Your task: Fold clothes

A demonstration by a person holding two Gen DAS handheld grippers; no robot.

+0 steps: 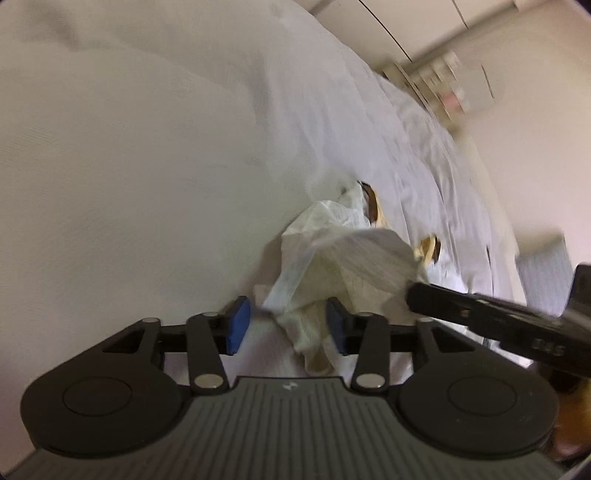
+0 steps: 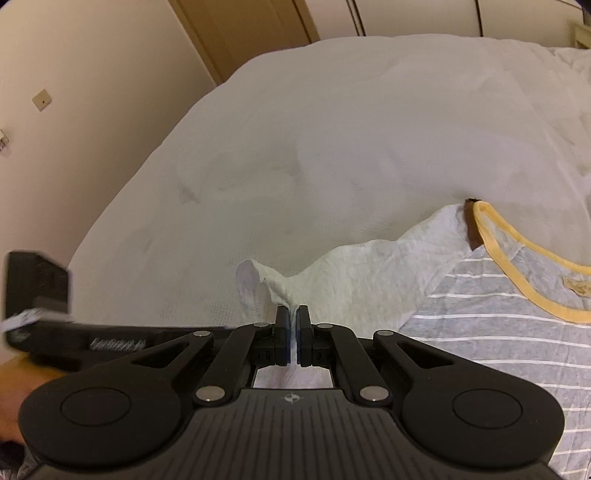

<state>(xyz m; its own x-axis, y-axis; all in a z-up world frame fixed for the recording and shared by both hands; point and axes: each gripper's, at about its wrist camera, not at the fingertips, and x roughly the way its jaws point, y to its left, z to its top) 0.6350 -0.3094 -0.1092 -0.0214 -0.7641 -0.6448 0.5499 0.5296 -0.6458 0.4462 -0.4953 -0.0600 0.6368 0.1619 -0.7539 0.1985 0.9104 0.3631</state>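
Observation:
A grey striped T-shirt (image 2: pixel 480 332) with white sleeves and a yellow neck trim (image 2: pixel 517 251) lies on the white bed cover (image 2: pixel 332 129). My right gripper (image 2: pixel 293 325) is shut on the pinched edge of a white sleeve (image 2: pixel 354 273), which rises to a peak at the pads. In the left wrist view the same garment (image 1: pixel 332 258) is bunched up and lifted. My left gripper (image 1: pixel 288 325) is open, its blue pads (image 1: pixel 238 325) on either side of a hanging fold. The right gripper (image 1: pixel 480 314) comes in from the right, clamped on the cloth's corner.
The bed cover (image 1: pixel 147 166) stretches far to the left and back, with rumpled folds toward the wall. A shelf with small items (image 1: pixel 439 81) stands past the bed. A wooden door (image 2: pixel 240 29) and a wall plate (image 2: pixel 41 99) are at the left. The left gripper's body (image 2: pixel 40 295) is close by.

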